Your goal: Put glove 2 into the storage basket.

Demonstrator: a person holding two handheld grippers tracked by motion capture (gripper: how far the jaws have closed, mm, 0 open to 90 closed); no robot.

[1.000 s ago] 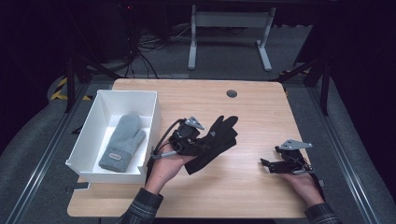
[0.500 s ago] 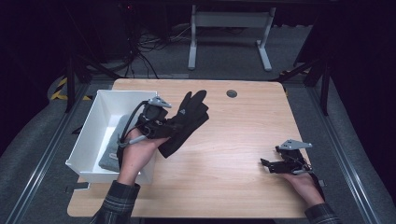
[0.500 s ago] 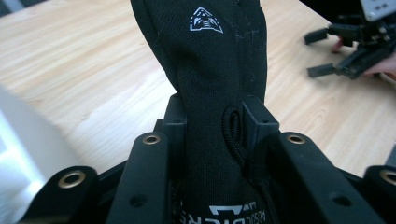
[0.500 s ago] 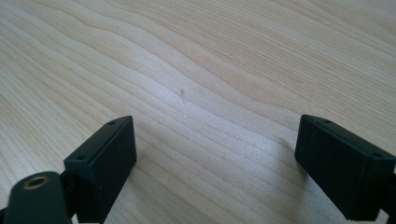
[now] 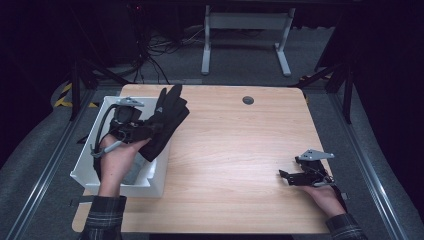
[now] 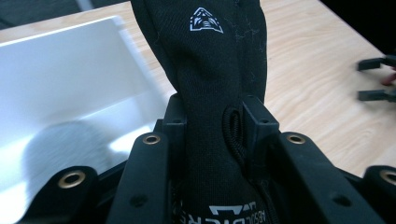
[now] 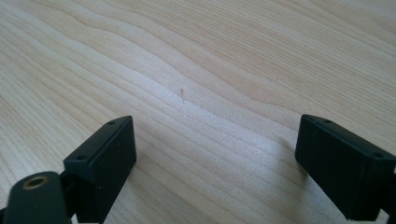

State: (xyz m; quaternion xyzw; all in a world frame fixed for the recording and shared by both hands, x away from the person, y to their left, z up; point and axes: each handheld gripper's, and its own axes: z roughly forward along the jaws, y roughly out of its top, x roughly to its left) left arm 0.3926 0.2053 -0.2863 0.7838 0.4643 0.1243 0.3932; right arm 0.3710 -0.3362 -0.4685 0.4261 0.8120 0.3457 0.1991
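Dark room w/ cables and a metal stand behind; wood bench (image 5: 235, 150) mostly bare; white bin (image 5: 160, 184) at its left edge, a grey mitten (image 5: 134, 172) lying inside, partly hidden by the hand.

Left gripper (image 5: 141, 131) is clenched on the cuff of a black glove (image 5: 167, 117); glove fingers stick up and out over the bin's near-right rim, i.e. glove is in the air, not yet in the bin. Left gripper view shows the jaws pinching the knit w/ the cord loop (image 6: 232, 135) caught beside one jaw.

Step in hand, prob.: drop the glove next to the mitten. To do it well: carry further over the bin's middle so the fingertips clear the rim; lower before letting go; open wide so the loop doesn't snag.

Right gripper (image 5: 288, 178) rests released on the bench at right, nothing between the jaws; fine to leave it.
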